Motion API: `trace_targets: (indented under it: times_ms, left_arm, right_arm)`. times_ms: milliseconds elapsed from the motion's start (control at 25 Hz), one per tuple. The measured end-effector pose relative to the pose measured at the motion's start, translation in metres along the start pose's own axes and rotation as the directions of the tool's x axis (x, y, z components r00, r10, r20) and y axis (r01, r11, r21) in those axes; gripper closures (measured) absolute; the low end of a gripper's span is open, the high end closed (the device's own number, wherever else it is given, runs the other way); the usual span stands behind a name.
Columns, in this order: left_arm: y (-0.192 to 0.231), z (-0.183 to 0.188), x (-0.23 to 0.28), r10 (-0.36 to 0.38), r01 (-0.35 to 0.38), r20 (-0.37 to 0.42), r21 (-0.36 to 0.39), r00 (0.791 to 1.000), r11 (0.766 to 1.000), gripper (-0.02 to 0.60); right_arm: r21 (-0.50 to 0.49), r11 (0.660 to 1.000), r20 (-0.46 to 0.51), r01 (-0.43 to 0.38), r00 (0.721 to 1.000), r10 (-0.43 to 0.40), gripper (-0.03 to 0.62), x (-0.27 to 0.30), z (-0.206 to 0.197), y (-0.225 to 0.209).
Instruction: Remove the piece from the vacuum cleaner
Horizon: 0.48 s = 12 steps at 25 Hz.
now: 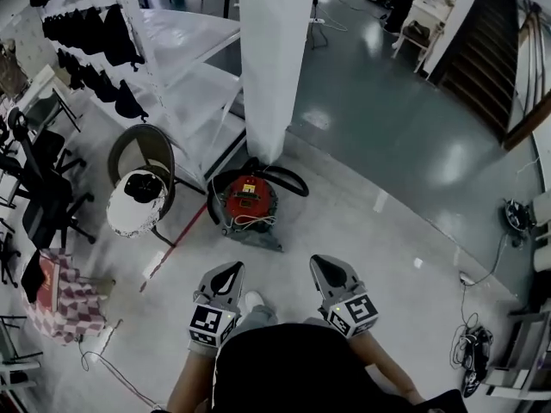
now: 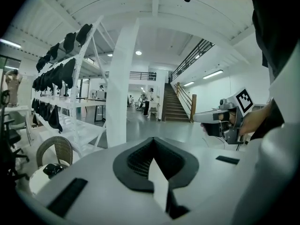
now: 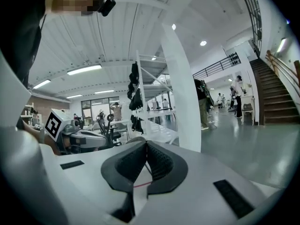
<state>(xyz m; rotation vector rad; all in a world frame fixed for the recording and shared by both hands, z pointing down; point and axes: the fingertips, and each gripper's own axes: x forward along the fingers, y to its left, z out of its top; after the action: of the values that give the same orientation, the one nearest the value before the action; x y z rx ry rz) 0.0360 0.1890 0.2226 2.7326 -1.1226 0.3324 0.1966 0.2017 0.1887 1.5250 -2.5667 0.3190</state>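
Note:
A red and black vacuum cleaner sits on the floor at the foot of a white pillar, with a black hose curling behind it and a white cord on top. My left gripper and right gripper hover side by side nearer to me than the vacuum, well short of it. Both are shut with nothing between the jaws. In the left gripper view the left gripper points level into the room, and the right gripper shows off to the side. In the right gripper view the right gripper also has its pads together.
A wicker chair holding a white helmet stands left of the vacuum. White shelving with dark items runs behind it. A checkered bag lies at left. Cables and small devices lie at right, stairs beyond.

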Motion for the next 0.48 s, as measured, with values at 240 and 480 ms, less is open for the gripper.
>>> trace_targets:
  times_ms: [240, 480]
  left_arm:
    - [0.074, -0.008, 0.023, 0.028, -0.030, -0.041, -0.033, 0.999, 0.999, 0.565]
    - [0.113, -0.025, 0.044, 0.079, -0.085, -0.089, -0.059, 0.993, 0.995, 0.565]
  right_arm:
    - [0.011, 1.000, -0.058, -0.022, 0.998, 0.023, 0.566, 0.078, 0.000, -0.010]
    - [0.032, 0.998, -0.134, -0.051, 0.989, 0.055, 0.566, 0.123, -0.017, -0.032]
